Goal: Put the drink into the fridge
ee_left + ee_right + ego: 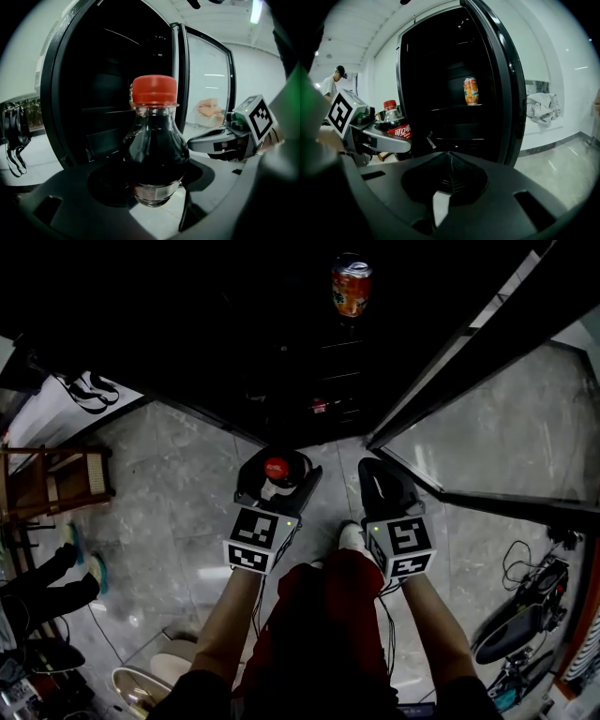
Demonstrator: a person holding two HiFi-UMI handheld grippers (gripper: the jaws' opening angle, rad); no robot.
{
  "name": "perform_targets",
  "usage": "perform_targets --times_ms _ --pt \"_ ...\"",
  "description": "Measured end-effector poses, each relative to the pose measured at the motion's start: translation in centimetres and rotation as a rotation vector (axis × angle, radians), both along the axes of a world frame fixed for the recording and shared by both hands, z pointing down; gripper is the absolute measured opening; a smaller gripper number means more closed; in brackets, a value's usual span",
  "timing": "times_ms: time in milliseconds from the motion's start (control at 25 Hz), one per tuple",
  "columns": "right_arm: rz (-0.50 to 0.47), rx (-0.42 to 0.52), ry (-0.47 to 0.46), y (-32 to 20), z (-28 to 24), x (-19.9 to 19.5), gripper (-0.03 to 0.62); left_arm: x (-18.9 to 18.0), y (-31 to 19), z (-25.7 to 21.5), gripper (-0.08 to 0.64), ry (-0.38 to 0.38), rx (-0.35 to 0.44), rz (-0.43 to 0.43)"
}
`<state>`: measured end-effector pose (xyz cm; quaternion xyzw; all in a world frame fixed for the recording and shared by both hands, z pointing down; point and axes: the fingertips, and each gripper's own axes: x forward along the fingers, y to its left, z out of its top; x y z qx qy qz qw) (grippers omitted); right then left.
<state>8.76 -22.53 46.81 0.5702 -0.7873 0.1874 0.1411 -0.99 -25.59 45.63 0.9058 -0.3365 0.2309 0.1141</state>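
Cola bottle point(154, 150) — dark, red-capped, red-labelled — upright between left fingers point(379, 140).

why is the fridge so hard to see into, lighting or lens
Head view: fridge interior near black, only the orange can catches light. Left gripper view: fisheye swells the cola bottle against a bright room. Right gripper view: fridge door bows, corners vignetted black.

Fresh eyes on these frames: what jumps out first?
The red-capped cola bottle clamped in the left gripper fills the left gripper view, right in front of the open fridge. Inside that dark fridge, an orange can stands on a shelf. The right gripper hangs beside the left one, empty, with its jaws together.
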Motion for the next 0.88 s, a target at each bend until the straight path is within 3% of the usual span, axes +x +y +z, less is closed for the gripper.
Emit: perform_targets --times_ms 400,880 --pt "-0.050 0.059 -0.012 -4.0 8.9 -0.4 0.018 0.9 -3.0 9.9 0.319 -0.005 0.034 -0.029" --pt "-0.132 0.108 0.001 -8.4 15.7 -1.5 0.018 1.6 -7.4 17.7 0.319 0.023 0.053 -0.076"
